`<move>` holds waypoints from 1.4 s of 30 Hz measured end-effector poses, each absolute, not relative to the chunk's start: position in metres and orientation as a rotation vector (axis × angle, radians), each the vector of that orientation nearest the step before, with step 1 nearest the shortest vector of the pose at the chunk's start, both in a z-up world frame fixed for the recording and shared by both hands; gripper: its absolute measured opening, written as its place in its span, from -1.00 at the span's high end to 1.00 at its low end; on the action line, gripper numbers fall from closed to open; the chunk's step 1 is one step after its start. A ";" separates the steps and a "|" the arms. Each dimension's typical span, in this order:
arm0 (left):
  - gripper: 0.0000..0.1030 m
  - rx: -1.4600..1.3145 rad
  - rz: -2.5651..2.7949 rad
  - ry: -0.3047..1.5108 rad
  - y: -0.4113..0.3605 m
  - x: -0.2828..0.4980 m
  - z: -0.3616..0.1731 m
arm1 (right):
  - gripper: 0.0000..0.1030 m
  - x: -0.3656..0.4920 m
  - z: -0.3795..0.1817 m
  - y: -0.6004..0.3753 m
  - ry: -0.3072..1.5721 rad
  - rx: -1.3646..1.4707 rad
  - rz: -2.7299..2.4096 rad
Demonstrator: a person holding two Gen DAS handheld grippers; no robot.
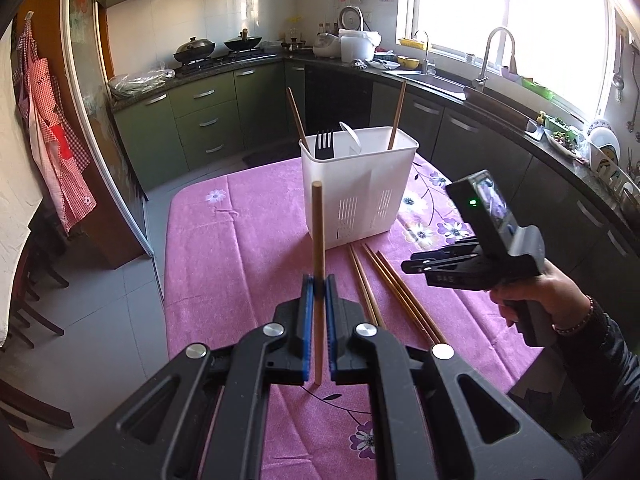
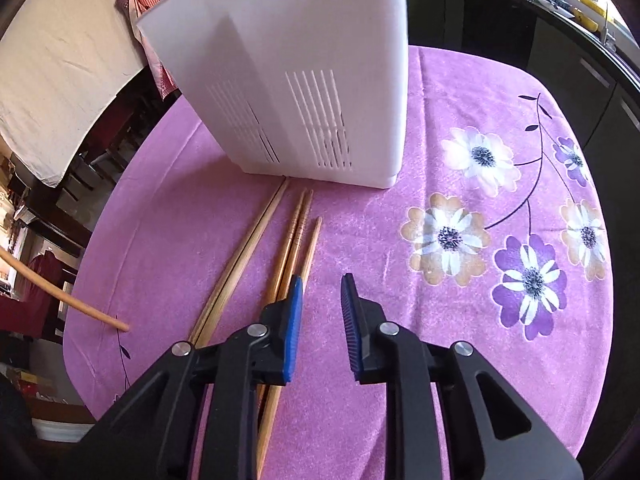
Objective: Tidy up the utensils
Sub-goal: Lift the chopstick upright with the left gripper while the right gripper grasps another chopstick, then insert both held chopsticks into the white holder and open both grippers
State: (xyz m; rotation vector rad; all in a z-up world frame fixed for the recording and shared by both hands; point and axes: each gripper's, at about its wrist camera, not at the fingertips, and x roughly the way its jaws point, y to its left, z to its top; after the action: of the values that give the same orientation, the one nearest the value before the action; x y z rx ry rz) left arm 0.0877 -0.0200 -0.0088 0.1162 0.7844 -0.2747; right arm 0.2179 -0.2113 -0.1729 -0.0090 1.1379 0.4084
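Observation:
My left gripper (image 1: 319, 282) is shut on a wooden chopstick (image 1: 318, 232) that stands upright between its blue pads, above the pink tablecloth. A white utensil holder (image 1: 358, 188) stands beyond it, holding two chopsticks (image 1: 297, 118), a black fork (image 1: 324, 145) and a white spoon (image 1: 350, 135). Several chopsticks (image 1: 384, 284) lie on the cloth in front of the holder. My right gripper (image 2: 320, 292) is open and empty, low over those lying chopsticks (image 2: 294, 236), just right of them. The holder (image 2: 288, 76) fills the right wrist view's top. The held chopstick's end (image 2: 68, 302) shows at its left.
The table wears a pink flowered cloth (image 1: 224, 264) and drops off at its left edge to a tiled floor. Green kitchen cabinets, a stove with pans and a sink run along the back and right walls. A red checked apron (image 1: 52, 136) hangs at the left.

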 end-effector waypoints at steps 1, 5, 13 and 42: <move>0.89 0.117 -0.275 0.784 -0.020 0.088 -0.009 | 0.66 0.220 -0.175 -0.210 1.144 -0.013 0.410; 0.89 0.121 -0.276 0.783 -0.019 0.087 -0.009 | 0.70 0.221 -0.179 -0.200 1.162 -0.047 0.408; 0.89 0.122 -0.280 0.782 -0.019 0.085 -0.009 | 0.70 0.218 -0.186 -0.180 1.183 -0.111 0.400; 0.88 0.134 -0.288 0.777 -0.017 0.083 -0.008 | 0.88 0.098 -0.023 -0.252 0.679 -0.035 0.394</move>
State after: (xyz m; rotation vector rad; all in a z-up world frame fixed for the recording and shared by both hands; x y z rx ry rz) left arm 0.0834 -0.0169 -0.0077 0.1337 0.7771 -0.2880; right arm 0.0984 -0.2518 -0.0227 -0.0346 0.6792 0.3941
